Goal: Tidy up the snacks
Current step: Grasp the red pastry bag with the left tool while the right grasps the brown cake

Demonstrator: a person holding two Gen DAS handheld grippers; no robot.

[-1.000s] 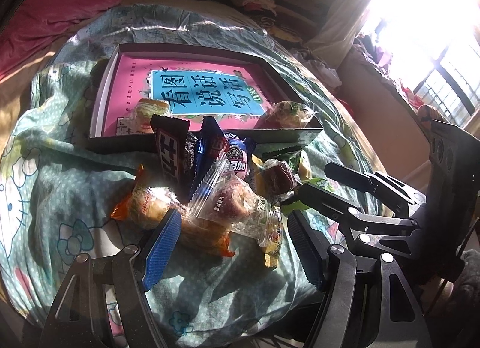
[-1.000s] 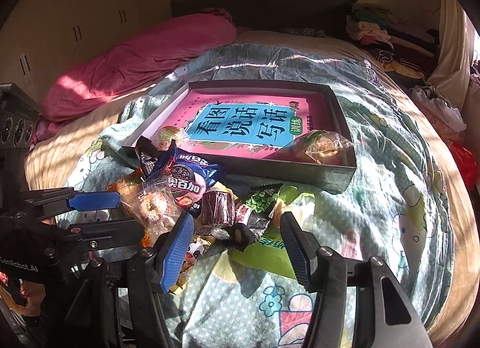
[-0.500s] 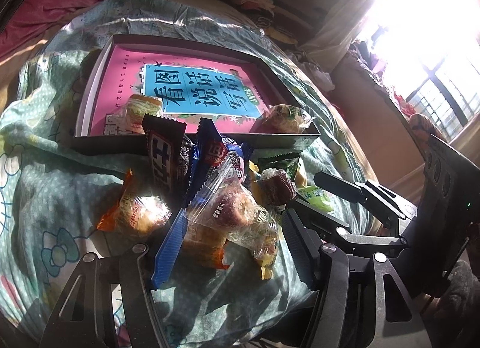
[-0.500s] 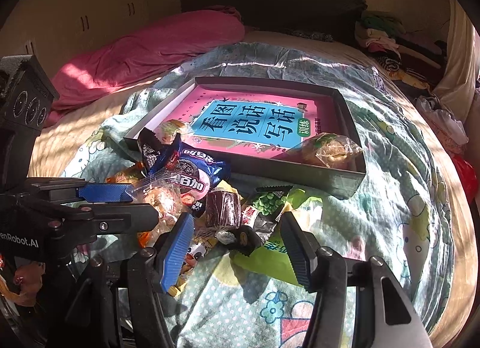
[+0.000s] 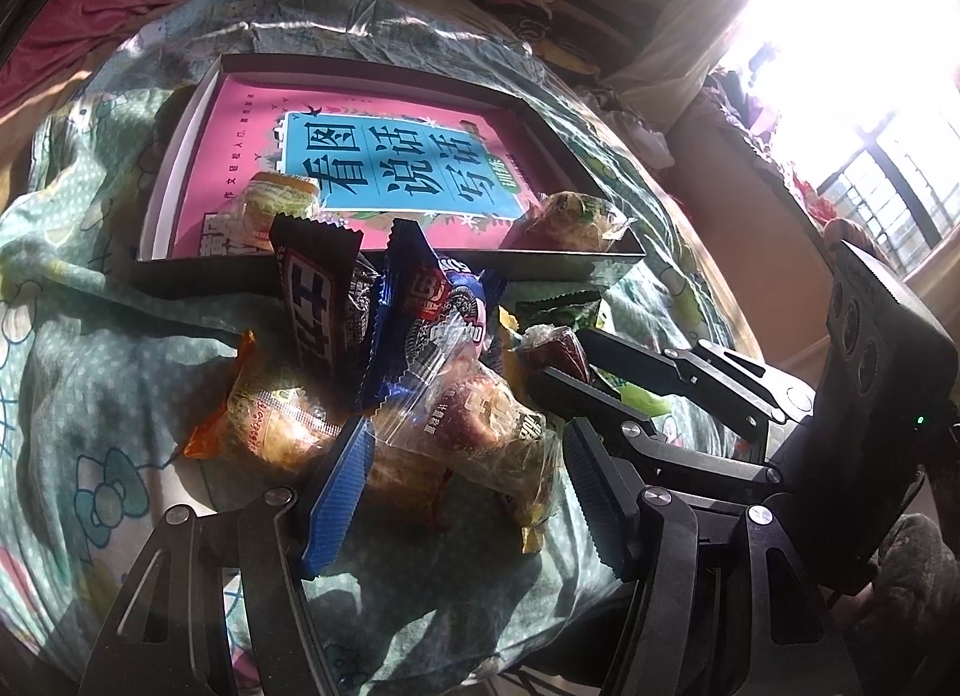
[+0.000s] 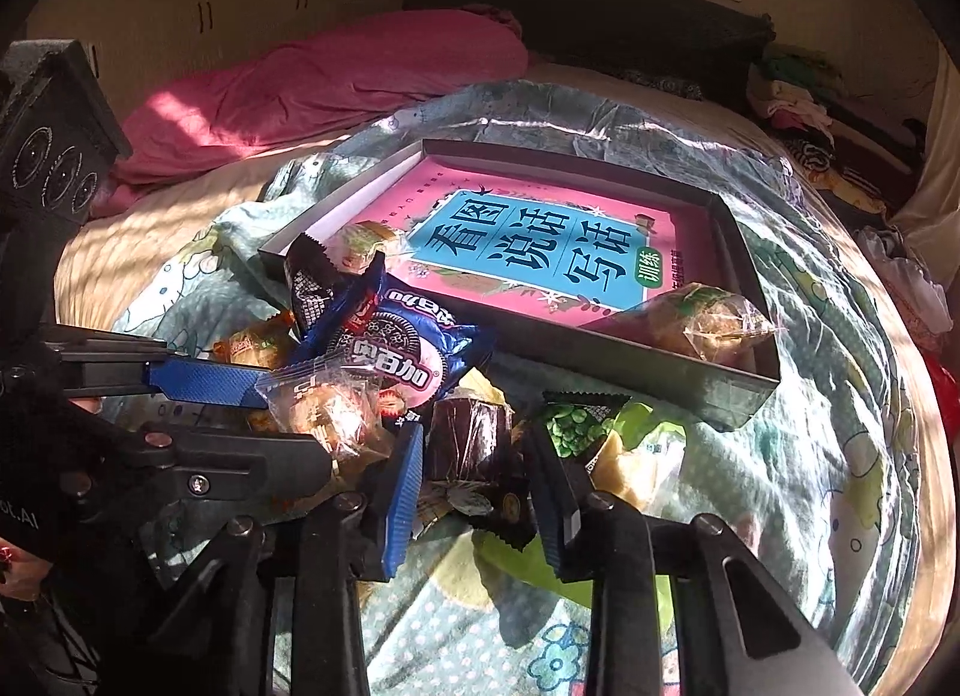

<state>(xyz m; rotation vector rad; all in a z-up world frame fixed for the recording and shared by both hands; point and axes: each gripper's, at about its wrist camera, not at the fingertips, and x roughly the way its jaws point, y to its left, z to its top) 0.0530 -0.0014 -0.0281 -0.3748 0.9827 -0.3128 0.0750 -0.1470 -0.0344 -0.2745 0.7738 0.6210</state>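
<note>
A pile of wrapped snacks lies on the bed in front of a flat dark box (image 5: 384,270) (image 6: 708,378) lined with a pink and blue book. My left gripper (image 5: 462,492) is open, its fingers either side of a clear-wrapped pastry (image 5: 474,426) (image 6: 324,414). My right gripper (image 6: 474,486) is open around a dark brown wrapped cake (image 6: 468,444) (image 5: 555,351). A blue cookie pack (image 5: 432,324) (image 6: 408,360), a black bar (image 5: 318,306) and a green pea pack (image 6: 576,426) lie in the pile. Two wrapped pastries (image 5: 276,204) (image 5: 576,216) sit in the box.
The flowered teal bedspread (image 5: 90,372) (image 6: 810,456) covers the bed. A pink quilt (image 6: 336,84) lies at the back. Piled clothes (image 6: 798,102) sit at the bed's far right. A bright window (image 5: 852,36) is to the right.
Both grippers have moved forward into the pile. The left fingers now flank the clear-wrapped pastry; the right fingers have narrowed around the brown cake.
</note>
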